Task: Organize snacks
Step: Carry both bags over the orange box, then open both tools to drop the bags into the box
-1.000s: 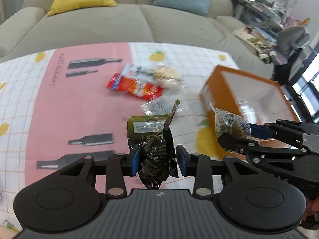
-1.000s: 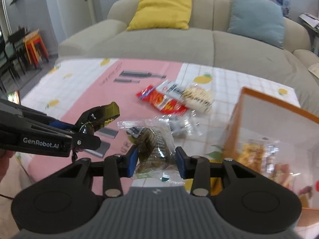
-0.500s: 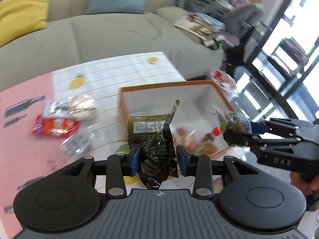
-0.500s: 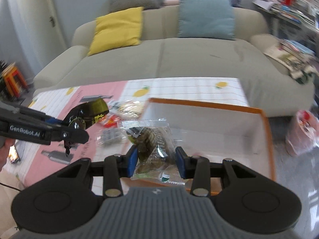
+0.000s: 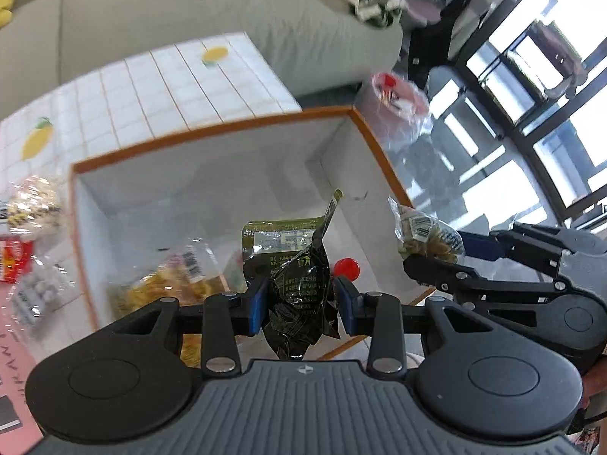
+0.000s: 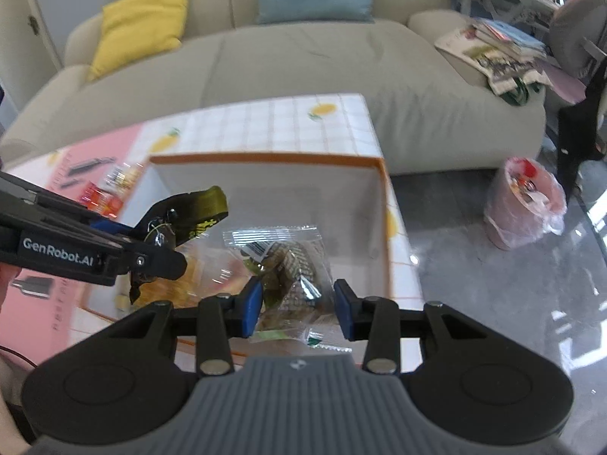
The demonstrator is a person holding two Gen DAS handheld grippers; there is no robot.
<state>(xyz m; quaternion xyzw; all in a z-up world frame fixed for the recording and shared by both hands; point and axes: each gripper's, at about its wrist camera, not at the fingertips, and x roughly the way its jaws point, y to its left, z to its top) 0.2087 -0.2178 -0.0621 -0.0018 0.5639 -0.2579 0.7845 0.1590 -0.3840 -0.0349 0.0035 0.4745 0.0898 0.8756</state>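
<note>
Box [image 5: 212, 134], orange-rimmed, open-topped, sited directly beneath both loads. Left gripper [image 5: 301, 305] pinching dark snack packet [image 5: 299, 292] above box interior; right gripper [image 6: 297, 309] pinching clear snack packet [image 6: 288, 261] likewise above interior. Recommend lowering inside walls before release, keeping grippers apart, clear of snacks already at bottom.

Bright daylight pours in from the windows [image 5: 531, 87] on the right, blown out to white and glaring off the glossy floor [image 6: 531, 295]. Motion blur smears the sofa [image 6: 303, 60] and tabletop [image 5: 170, 87]. Fisheye bending curves every edge, with dark corners.
</note>
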